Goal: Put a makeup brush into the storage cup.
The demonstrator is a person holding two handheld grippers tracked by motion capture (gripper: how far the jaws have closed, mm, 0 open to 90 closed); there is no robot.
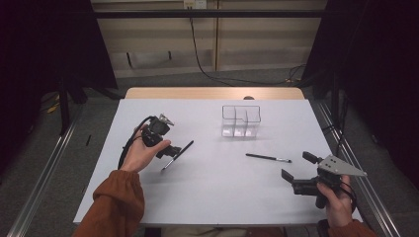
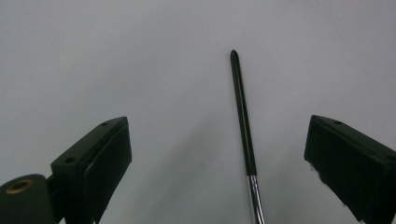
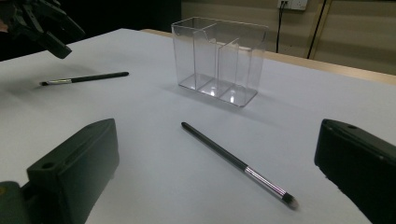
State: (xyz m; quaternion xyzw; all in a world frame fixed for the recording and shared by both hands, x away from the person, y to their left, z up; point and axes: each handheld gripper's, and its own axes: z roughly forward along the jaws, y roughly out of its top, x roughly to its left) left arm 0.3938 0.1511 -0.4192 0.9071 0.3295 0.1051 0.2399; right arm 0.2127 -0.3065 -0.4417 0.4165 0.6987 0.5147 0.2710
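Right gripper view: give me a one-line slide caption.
Open right gripper faces a black makeup brush lying on the white table, clear three-compartment organizer standing behind it.

Two thin black make-up brushes lie on the white table (image 1: 207,197): one brush (image 1: 178,155) at the left and the other brush (image 1: 268,158) at the right. One clear plastic organiser (image 1: 240,121) stands farther back, split into three compartments. Two hand-held grippers are present, one left gripper (image 1: 174,148) and one right gripper (image 1: 299,166)

Spread tongs (image 2: 217,158) straddle a black brush (image 2: 243,126).
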